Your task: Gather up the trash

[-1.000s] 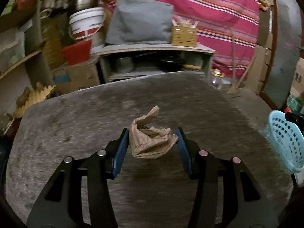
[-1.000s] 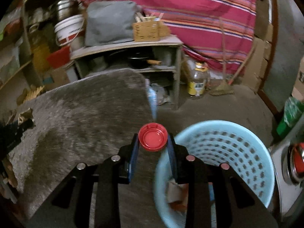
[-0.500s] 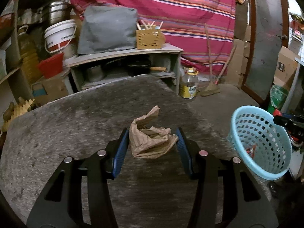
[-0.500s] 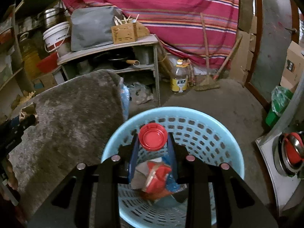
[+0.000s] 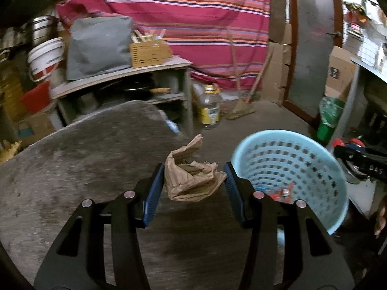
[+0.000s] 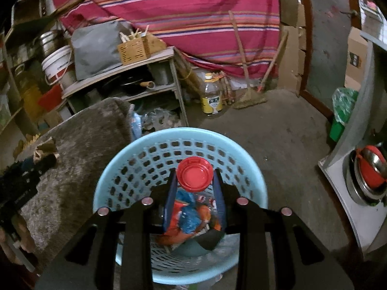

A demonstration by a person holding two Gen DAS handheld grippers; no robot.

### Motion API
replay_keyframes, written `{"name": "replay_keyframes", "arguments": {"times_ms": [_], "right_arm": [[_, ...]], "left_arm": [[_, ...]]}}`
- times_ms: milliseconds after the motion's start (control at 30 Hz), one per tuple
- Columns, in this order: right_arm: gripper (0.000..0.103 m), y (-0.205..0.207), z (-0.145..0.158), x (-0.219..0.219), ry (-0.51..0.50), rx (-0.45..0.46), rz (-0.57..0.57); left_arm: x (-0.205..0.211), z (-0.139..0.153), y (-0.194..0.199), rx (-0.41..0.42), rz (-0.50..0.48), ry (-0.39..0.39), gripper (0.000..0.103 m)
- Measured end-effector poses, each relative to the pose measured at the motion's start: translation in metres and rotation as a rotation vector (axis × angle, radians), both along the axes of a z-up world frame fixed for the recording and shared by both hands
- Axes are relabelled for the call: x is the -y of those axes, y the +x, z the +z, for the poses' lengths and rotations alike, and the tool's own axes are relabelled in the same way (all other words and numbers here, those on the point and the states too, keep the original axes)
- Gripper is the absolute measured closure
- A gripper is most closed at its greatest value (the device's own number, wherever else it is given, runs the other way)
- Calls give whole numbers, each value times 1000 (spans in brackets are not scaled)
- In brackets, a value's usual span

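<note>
grey table (image 5: 72, 169), blurred shelf (image 5: 125, 77), striped cloth (image 5: 181, 7)

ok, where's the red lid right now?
Right wrist view, centre: the red lid is clamped in the right gripper, over the blue basket and its wrappers.

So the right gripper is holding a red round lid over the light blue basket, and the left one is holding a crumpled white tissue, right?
Not quite: the left gripper holds a crumpled brown paper bag, as the left wrist view shows. The right gripper does hold the red round lid over the light blue plastic basket.
</note>
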State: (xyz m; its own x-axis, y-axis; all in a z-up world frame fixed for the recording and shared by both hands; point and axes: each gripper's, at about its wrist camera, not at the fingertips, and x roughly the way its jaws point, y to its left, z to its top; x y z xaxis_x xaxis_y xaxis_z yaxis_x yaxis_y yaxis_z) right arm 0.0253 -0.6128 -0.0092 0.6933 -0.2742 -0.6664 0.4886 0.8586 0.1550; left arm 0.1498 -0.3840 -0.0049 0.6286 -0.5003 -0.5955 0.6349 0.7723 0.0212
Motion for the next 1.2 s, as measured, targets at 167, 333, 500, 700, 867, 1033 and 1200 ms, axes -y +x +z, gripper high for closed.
{"name": "replay_keyframes", "arguments": {"times_ms": [167,333,500,700,867,1033,1200], "right_arm": [[73,-10,-6,16,18,-2,-35],[73,-10,-12,22,30,-10,-41],[73,-5,-14,18,34,-15,-27],[72,11,-17,3,33,-22,17],[10,20,-16,-15,17,12,22],[4,15,-7,-38,-16,42,30],[4,7,0,-75,-82,49,29]], "left_arm": [[41,-5,-15,-21,-74,-5,54],[71,-9,-21,-38,-124,-8,47],[60,3,-21,-18,-104,-22,22],[12,31,-15,22,-9,-52,10],[-46,50,-24,123,85,-61,5],[-107,60,-39,175,165,-79,5],[-164,58,-60,227,238,-67,5]]}}
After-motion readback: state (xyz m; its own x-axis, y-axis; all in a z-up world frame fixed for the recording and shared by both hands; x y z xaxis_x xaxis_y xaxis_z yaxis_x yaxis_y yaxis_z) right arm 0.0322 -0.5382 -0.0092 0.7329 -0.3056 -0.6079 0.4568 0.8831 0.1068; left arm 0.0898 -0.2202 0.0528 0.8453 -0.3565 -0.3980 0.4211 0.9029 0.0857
